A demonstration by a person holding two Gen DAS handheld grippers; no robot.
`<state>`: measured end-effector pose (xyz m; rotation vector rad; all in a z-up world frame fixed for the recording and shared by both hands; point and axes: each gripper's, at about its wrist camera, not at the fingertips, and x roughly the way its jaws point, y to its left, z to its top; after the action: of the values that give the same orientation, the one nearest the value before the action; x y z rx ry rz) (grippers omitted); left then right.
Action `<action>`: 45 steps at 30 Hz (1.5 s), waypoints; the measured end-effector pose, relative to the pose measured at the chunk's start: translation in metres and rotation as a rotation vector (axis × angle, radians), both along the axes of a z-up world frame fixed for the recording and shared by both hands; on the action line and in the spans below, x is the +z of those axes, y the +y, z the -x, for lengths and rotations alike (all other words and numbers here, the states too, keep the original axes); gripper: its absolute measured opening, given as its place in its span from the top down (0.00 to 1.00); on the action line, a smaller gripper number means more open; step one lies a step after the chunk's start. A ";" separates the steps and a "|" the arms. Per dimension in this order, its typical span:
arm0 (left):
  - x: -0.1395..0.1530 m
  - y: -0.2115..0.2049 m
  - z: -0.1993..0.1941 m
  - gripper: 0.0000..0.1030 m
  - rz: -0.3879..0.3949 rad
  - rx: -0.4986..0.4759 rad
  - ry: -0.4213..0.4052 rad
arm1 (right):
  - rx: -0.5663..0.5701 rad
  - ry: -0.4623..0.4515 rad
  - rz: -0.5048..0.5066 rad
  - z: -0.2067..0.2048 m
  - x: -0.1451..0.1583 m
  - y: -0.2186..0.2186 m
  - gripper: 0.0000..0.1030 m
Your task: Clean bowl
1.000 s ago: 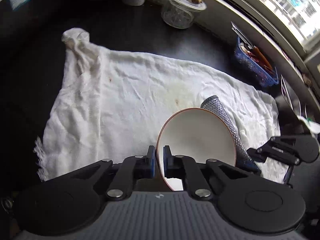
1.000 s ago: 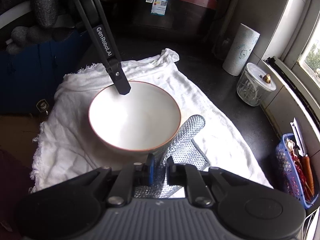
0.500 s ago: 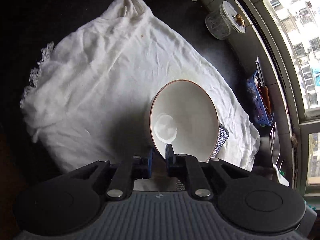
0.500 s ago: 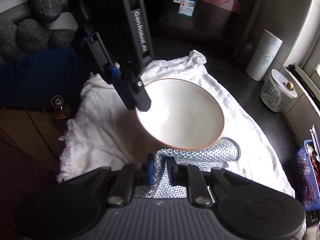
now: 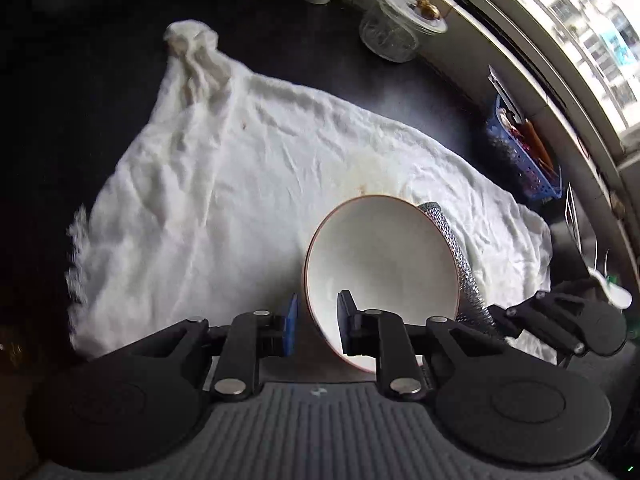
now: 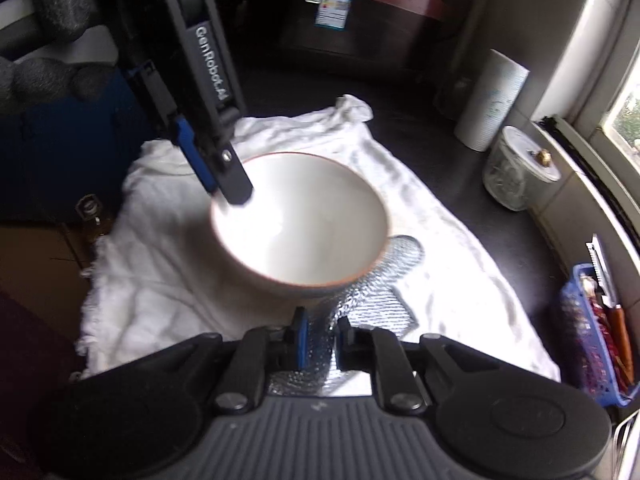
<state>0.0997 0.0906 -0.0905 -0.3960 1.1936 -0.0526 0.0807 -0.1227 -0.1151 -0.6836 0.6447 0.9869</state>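
A white bowl (image 5: 380,264) with a brown rim sits tilted over a white cloth (image 5: 240,200) on the dark counter. My left gripper (image 5: 316,320) straddles its near rim and its jaws are opening: the left pad stands clear of the bowl wall. In the right wrist view the same gripper (image 6: 232,188) reaches down to the bowl's (image 6: 304,224) far-left rim. My right gripper (image 6: 322,342) is shut on a silver metal mesh scrubber (image 6: 380,300), which lies against the underside of the bowl. The scrubber (image 5: 452,240) shows behind the bowl's right side.
A lidded glass jar (image 6: 516,176), a paper roll (image 6: 490,100) and a dark red cooker (image 6: 360,12) stand at the back. A blue basket (image 6: 592,340) of utensils sits by the window sill. A small bottle (image 6: 90,216) stands left of the cloth (image 6: 160,272). A grey-gloved hand (image 6: 44,40) holds the left gripper.
The left jaws have spread apart from the bowl rim they pinched. The left view swung away and came back. The right gripper still grips the mesh scrubber.
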 end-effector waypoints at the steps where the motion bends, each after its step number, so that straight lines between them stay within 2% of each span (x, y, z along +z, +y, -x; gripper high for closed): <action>1: 0.001 0.000 -0.006 0.82 -0.003 -0.031 -0.006 | 0.002 -0.002 -0.003 -0.003 0.001 0.000 0.87; 2: 0.001 0.000 -0.011 0.82 -0.017 -0.061 -0.015 | 0.005 -0.004 -0.005 -0.005 0.002 0.000 0.87; 4: 0.003 -0.002 -0.016 0.93 -0.058 -0.109 -0.027 | 0.017 -0.014 0.005 -0.006 0.002 0.003 0.87; 6: 0.003 0.001 -0.015 0.94 -0.048 -0.101 -0.021 | 0.023 -0.018 0.016 -0.007 0.000 0.005 0.87; 16: -0.010 0.011 0.026 0.93 0.116 0.180 0.063 | 0.052 0.026 0.015 0.008 -0.009 0.014 0.85; 21: -0.013 0.005 0.041 0.89 0.187 0.273 0.090 | 0.080 0.038 0.017 0.019 -0.012 0.020 0.85; 27: -0.012 -0.006 0.052 0.88 0.225 0.339 0.084 | 0.106 0.046 0.015 0.029 -0.011 0.023 0.86; 30: -0.014 -0.006 0.049 0.87 0.260 0.303 0.101 | 0.112 0.047 0.016 0.032 -0.012 0.021 0.86; 32: -0.011 -0.008 0.043 0.82 0.194 0.233 0.090 | 0.096 0.043 0.011 0.028 -0.013 0.018 0.86; 35: -0.005 -0.007 0.032 0.81 0.086 0.142 0.066 | 0.053 0.034 0.003 0.016 -0.010 0.011 0.86; 40: -0.009 0.005 0.001 0.81 -0.022 0.044 0.061 | 0.036 0.001 0.006 -0.003 -0.004 0.008 0.86; 44: -0.005 0.011 -0.018 0.81 -0.033 -0.042 0.029 | 0.033 -0.017 0.013 -0.013 -0.001 0.010 0.86; 45: -0.003 0.010 -0.019 0.84 -0.037 -0.055 0.017 | 0.032 -0.017 0.011 -0.014 0.000 0.010 0.86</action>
<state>0.1188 0.1010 -0.0934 -0.3318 1.2204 -0.0752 0.0943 -0.1131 -0.1155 -0.7127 0.6264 1.0073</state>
